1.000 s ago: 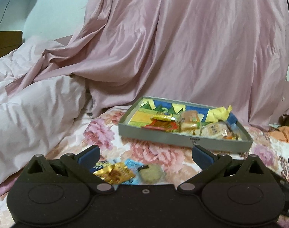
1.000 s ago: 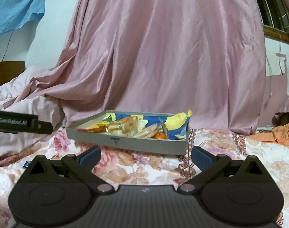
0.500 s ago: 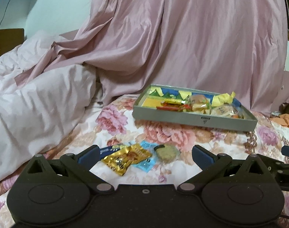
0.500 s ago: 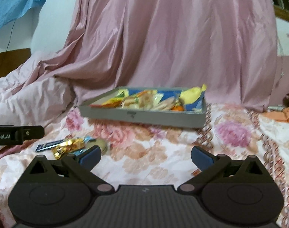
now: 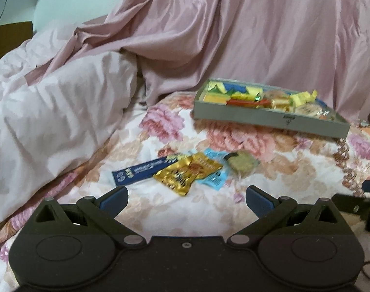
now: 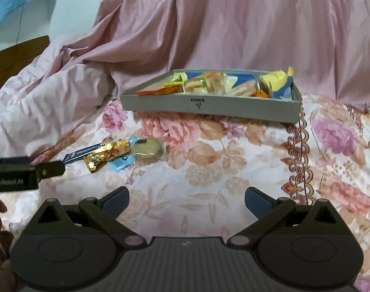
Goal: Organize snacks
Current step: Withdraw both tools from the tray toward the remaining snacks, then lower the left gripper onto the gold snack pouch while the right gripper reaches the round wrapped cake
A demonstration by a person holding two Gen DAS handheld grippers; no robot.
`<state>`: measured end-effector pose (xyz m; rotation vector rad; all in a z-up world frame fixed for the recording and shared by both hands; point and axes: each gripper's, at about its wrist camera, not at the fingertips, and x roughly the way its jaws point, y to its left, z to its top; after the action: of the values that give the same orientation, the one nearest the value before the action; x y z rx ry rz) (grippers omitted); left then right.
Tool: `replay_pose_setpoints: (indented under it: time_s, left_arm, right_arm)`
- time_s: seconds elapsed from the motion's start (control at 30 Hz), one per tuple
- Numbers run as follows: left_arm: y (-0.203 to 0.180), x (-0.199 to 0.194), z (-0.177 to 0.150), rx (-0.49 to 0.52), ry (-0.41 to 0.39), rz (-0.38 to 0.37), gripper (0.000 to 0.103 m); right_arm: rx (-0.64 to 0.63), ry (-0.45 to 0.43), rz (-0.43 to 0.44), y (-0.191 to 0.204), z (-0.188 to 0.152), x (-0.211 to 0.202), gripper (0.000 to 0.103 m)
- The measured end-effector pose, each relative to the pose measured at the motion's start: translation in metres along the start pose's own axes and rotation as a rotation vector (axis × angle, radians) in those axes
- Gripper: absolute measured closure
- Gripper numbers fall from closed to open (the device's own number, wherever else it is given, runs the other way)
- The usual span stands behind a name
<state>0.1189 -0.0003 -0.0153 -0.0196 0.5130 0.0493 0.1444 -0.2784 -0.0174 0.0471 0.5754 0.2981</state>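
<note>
Floral bedspread (image 5: 185, 131): snack packets (image 5: 187, 172) beyond left tool (image 5: 186, 198).

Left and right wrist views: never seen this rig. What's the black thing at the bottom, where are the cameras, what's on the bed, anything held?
No robot arm: a person carries a two-finger gripper in each hand, each with a fisheye camera looking forward along its fingers. The black shape is the gripper itself: the left gripper and the right gripper, both open and empty. On the floral bedspread lie loose snacks: a gold packet, a dark blue bar wrapper, a light blue packet and a round wrapped cookie. Behind sits a grey tray of snacks.
</note>
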Motion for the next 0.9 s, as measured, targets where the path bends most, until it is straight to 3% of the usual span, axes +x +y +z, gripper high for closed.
replay_pose_setpoints:
  time_s: [0.27, 0.63, 0.9]
  left_arm:
    - [0.017, 0.029, -0.007, 0.001, 0.084, 0.016, 0.001]
    - [0.023, 0.043, -0.012, -0.002, 0.106, 0.015, 0.001]
    - [0.017, 0.052, -0.005, 0.017, 0.074, 0.027, 0.001]
  right_arm:
    - [0.013, 0.059, 0.003, 0.001, 0.001, 0.027, 0.0]
    - [-0.098, 0.085, 0.015, 0.023, -0.003, 0.045, 0.0]
    - [-0.155, 0.059, 0.027, 0.028, 0.001, 0.055, 0.0]
